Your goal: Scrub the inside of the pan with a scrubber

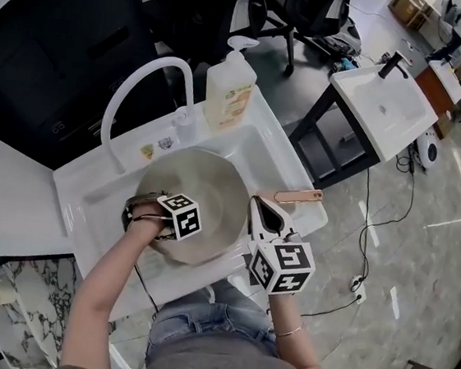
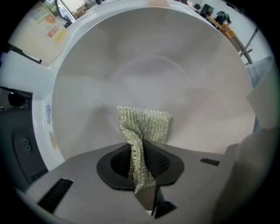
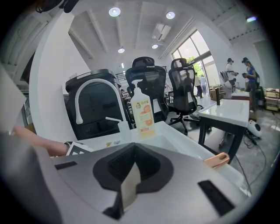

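1. Silvery-green mesh is what we see pinched in the left gripper (image 2: pixel 139 175). Its jaws are clamped on the scrubber (image 2: pixel 144 124), whose free end spreads over the pale grey inside of the pan (image 2: pixel 175 61).
2. We find the right gripper (image 3: pixel 131 177) with its jaws drawn together. A thin pale strip shows in the seam between them, and we cannot tell what it is.
3. In the head view we see that gripper just beside the pan's right rim, close to the copper-coloured handle (image 1: pixel 299 197).
4. The pan sits in the white sink (image 1: pixel 279 156), its open side facing up.
5. At the sink's back edge we see a curved white tap (image 1: pixel 168 62) and a soap bottle (image 1: pixel 229 88) with an orange label, side by side.
6. Farther out, a second sink (image 1: pixel 384 106) stands on dark legs on the grey floor, well apart from the first. Black office chairs (image 3: pixel 183 87) stand behind the soap bottle.
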